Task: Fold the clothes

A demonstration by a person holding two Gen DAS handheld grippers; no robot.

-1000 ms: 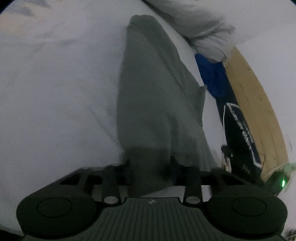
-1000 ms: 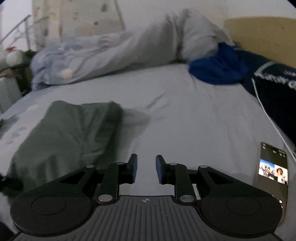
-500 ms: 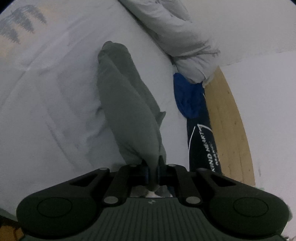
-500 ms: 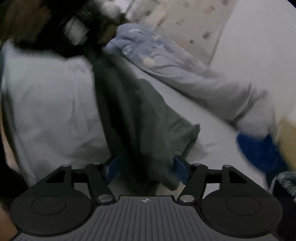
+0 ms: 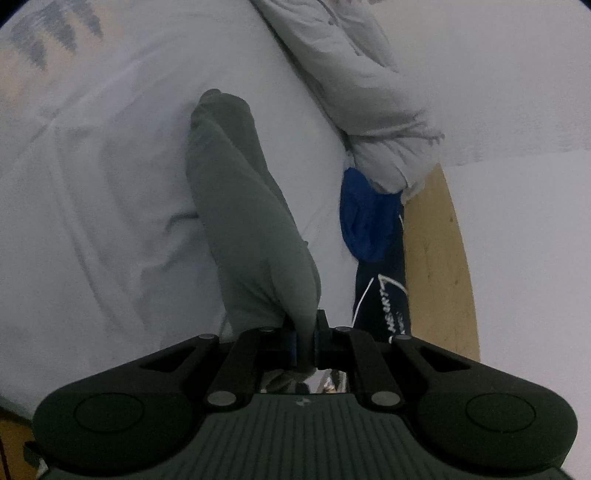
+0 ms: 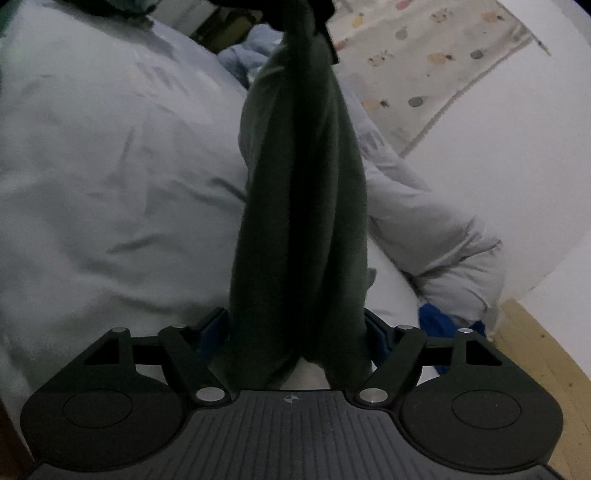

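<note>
A grey-green garment (image 5: 251, 229) stretches from the bed sheet up to my left gripper (image 5: 304, 343), which is shut on a bunched end of it. In the right wrist view the same garment (image 6: 299, 203) hangs as a long dark bundle, its upper end pinched by the left gripper (image 6: 297, 20) at the top edge. My right gripper (image 6: 295, 328) has its jaws opening wide, with the lower part of the bundle lying between the blue pads (image 6: 216, 328). I see no firm pinch on the cloth there.
The pale bed sheet (image 5: 110, 184) spreads to the left. A rumpled grey duvet (image 5: 369, 110) lies at the far side, with a blue cloth (image 5: 365, 221) and a navy lettered garment (image 5: 384, 302) against a wooden board (image 5: 436, 258). A patterned curtain (image 6: 424, 55) hangs behind.
The left gripper shut on the garment's end and raised it off the bed. The right gripper swung over from the open bed, rolled, and spread its jaws around the hanging cloth.
</note>
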